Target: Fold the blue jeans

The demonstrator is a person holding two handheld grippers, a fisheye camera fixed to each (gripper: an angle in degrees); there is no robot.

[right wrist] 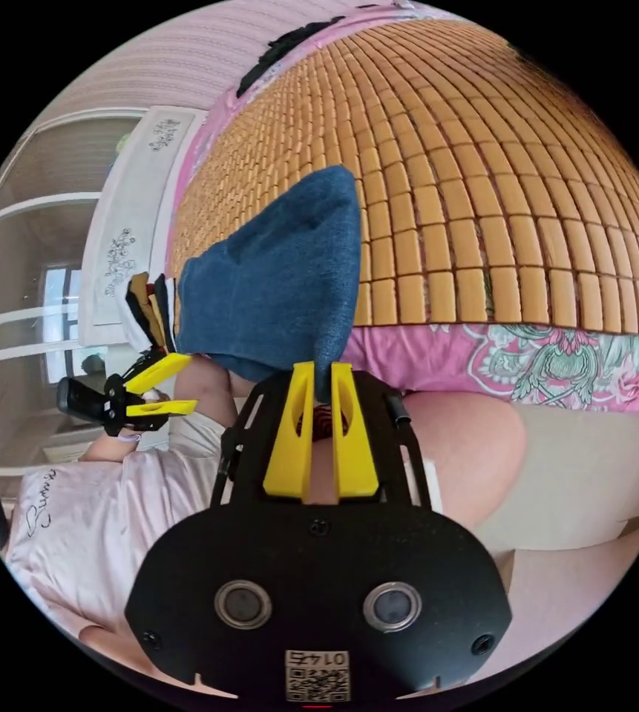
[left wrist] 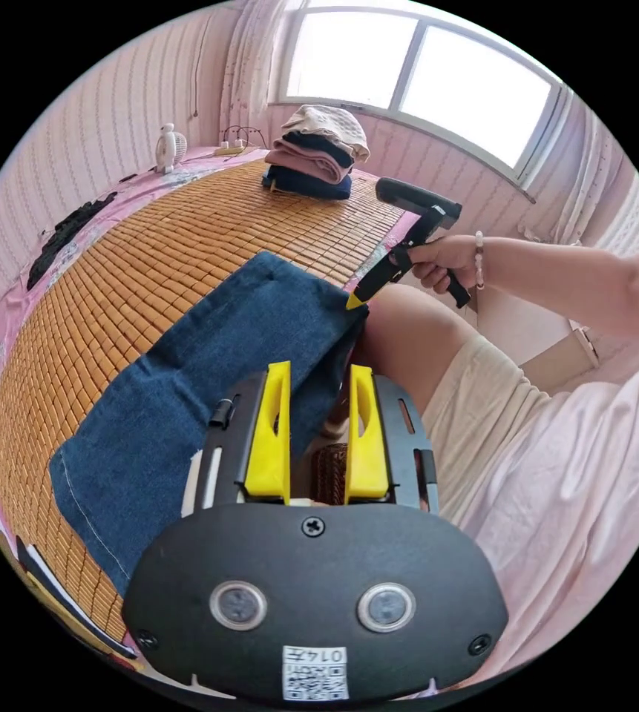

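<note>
The blue jeans [left wrist: 208,371] lie folded into a long band on the bamboo mat [left wrist: 148,259], one end hanging off the bed edge over the person's knee [left wrist: 408,334]. My left gripper [left wrist: 319,368] is open above the band's near edge, its jaws well apart and pressing on nothing. In the same view the right gripper [left wrist: 355,300] pinches the jeans' far corner. In the right gripper view, my right gripper [right wrist: 323,367] is shut on the edge of the jeans [right wrist: 274,282]. The left gripper [right wrist: 185,386] shows there with its jaws spread.
A stack of folded clothes [left wrist: 319,152] sits at the far end of the mat below the window. A small white fan [left wrist: 169,147] and a black garment [left wrist: 67,230] lie by the wall. A pink floral sheet [right wrist: 556,363] borders the mat [right wrist: 482,185].
</note>
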